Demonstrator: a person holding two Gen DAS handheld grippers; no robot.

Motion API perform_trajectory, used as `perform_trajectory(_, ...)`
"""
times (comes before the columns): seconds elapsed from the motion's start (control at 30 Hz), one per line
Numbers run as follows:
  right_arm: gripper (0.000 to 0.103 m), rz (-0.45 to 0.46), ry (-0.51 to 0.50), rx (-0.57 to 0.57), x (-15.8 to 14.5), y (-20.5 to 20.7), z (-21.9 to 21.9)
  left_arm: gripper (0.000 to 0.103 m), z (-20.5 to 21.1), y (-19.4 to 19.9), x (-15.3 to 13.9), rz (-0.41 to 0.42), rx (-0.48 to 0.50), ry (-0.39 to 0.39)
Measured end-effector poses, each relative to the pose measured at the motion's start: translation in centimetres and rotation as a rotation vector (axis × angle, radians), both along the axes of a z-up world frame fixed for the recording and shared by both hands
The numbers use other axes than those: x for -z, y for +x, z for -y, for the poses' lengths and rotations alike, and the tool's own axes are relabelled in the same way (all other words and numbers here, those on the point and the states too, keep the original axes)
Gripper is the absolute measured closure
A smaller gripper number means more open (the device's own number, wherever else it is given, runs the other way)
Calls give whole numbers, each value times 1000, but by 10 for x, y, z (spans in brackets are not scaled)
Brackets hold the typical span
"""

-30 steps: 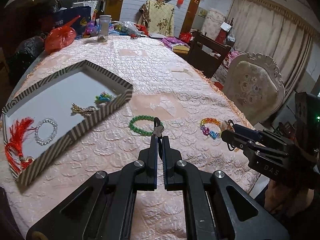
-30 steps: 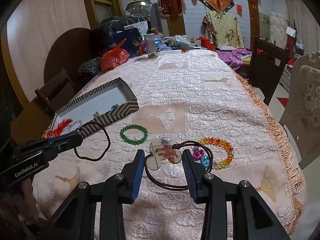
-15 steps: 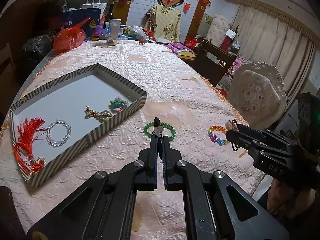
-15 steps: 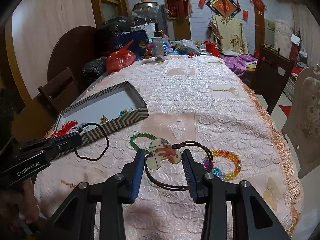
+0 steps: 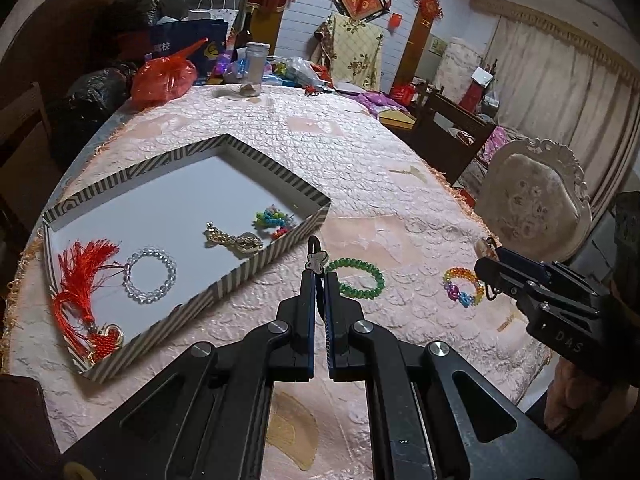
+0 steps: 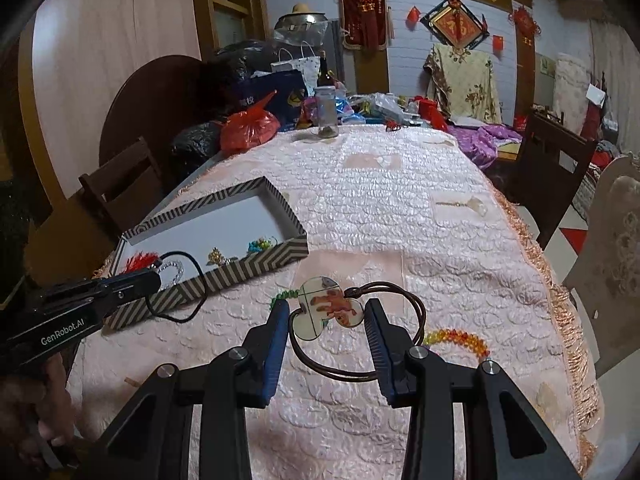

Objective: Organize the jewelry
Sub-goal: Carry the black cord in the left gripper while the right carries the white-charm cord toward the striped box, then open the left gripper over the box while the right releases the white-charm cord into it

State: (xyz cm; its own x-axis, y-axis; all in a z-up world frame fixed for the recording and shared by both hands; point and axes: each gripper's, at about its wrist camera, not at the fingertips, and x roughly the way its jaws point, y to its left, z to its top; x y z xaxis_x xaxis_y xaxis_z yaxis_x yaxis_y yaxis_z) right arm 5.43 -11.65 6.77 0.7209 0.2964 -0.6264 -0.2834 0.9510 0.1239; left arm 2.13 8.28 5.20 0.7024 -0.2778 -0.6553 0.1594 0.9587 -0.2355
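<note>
My left gripper (image 5: 318, 277) is shut on a thin black cord necklace (image 5: 315, 263) with a small silver charm, held above the cloth just right of the striped box (image 5: 280, 244). In the right wrist view that left gripper (image 6: 154, 276) dangles the black cord (image 6: 176, 288) by the striped box's (image 6: 256, 268) near wall. My right gripper (image 6: 326, 312) is shut on a cloud-shaped painted pendant (image 6: 326, 308), its brown cord looping below. A green bead bracelet (image 5: 360, 278) and a rainbow bead bracelet (image 5: 464, 286) lie on the tablecloth.
The box holds a red tassel (image 5: 80, 280), a clear bead bracelet (image 5: 150, 276), a gold chain (image 5: 234, 239) and a colourful bead piece (image 5: 274, 218). A red bag (image 5: 164, 78), a jar (image 5: 253, 68) and clutter fill the far end. Chairs (image 5: 532, 204) line the fringed right edge.
Both grippers have drifted left toward the striped box, which now sits nearer the middle of each view. Each keeps the same hold on its necklace.
</note>
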Motion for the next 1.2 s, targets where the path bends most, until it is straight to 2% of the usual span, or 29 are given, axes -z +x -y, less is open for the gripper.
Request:
perform_trajectory(0.3,66,-24,19,-36,1,9,-7,100,-8,7,-2,-5,-30,20)
perform_trajectory(0.37,66,-10,-9,-38,-2,10,-11,100,-10,9,-4,-5,-36,25)
perform_trajectory(0.7,66,-1,-10,-84,-12,21,-31,100,-24,10,-16,16,-66,27)
perform_trajectory(0.9,66,-8,-6,-115,-14,32,-49,100,-42,14,-22,31,-95,36)
perform_trajectory(1.2,66,-32,7,-144,-14,61,-65,100,-86,32,-24,31,-199,46)
